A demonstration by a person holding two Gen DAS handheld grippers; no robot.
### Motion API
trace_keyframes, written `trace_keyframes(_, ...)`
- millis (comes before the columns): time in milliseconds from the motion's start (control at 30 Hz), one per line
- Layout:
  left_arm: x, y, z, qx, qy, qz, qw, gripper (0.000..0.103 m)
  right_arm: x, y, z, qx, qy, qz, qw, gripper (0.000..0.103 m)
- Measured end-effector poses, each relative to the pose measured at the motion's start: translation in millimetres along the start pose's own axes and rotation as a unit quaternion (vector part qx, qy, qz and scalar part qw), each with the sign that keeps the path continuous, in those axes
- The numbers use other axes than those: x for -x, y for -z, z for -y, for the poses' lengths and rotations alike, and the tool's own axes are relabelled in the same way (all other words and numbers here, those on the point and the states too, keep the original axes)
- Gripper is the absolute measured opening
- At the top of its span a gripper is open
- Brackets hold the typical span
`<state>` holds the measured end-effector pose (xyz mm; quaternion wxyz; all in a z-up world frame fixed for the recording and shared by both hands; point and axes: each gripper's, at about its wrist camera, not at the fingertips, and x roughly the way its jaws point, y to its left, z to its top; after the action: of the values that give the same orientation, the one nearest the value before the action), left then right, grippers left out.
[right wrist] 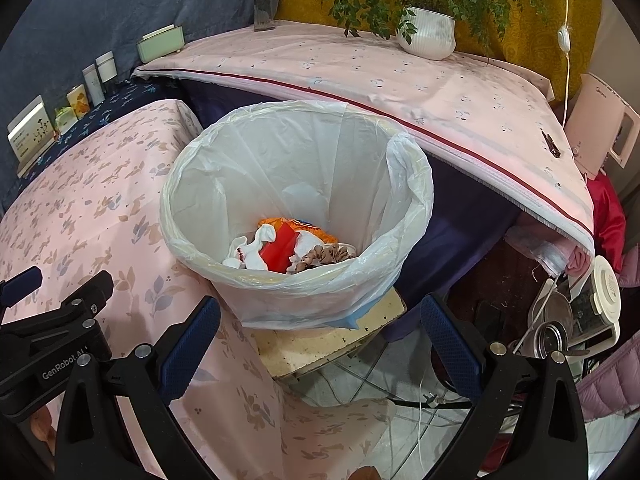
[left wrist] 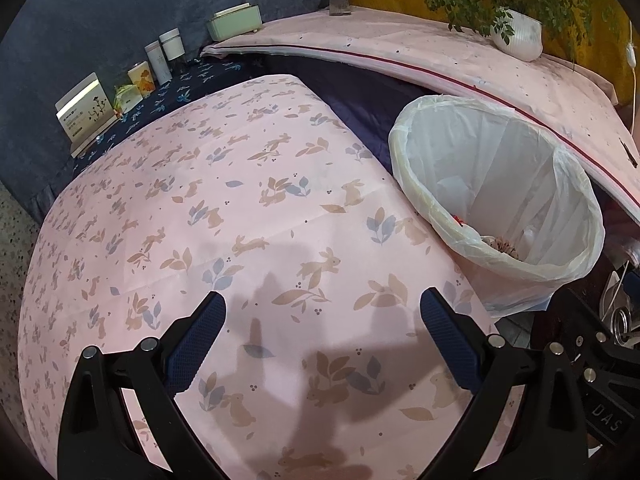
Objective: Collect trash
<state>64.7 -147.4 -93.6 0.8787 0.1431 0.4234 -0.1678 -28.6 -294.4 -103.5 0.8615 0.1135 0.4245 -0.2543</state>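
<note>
A trash bin (right wrist: 296, 280) lined with a white plastic bag stands beside the pink rabbit-print table (left wrist: 248, 216). Inside it lie crumpled white paper, a red piece and an orange wrapper, the trash (right wrist: 280, 248). The bin also shows in the left wrist view (left wrist: 496, 184) at the right. My left gripper (left wrist: 322, 316) is open and empty above the tablecloth. My right gripper (right wrist: 320, 320) is open and empty just in front of the bin. The left gripper's body shows at the left edge of the right wrist view (right wrist: 60, 320).
Small boxes and jars (left wrist: 132, 76) line the far edge on a dark blue cloth. A second pink-covered table (right wrist: 400, 88) holds a white plant pot (right wrist: 428, 32) and a vase. A low stool (right wrist: 328, 340) sits under the bin. Kettles and cables (right wrist: 572, 312) clutter the right.
</note>
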Motion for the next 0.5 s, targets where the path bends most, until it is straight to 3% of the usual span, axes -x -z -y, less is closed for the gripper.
trace_keyframes(500, 2.3, -1.8, 1.6, -0.003, -0.007, 0.006, 0.9999, 0.093, 1.6, -1.2, 1.2, 0.0, -0.001, 0.002, 1.0, 0.096)
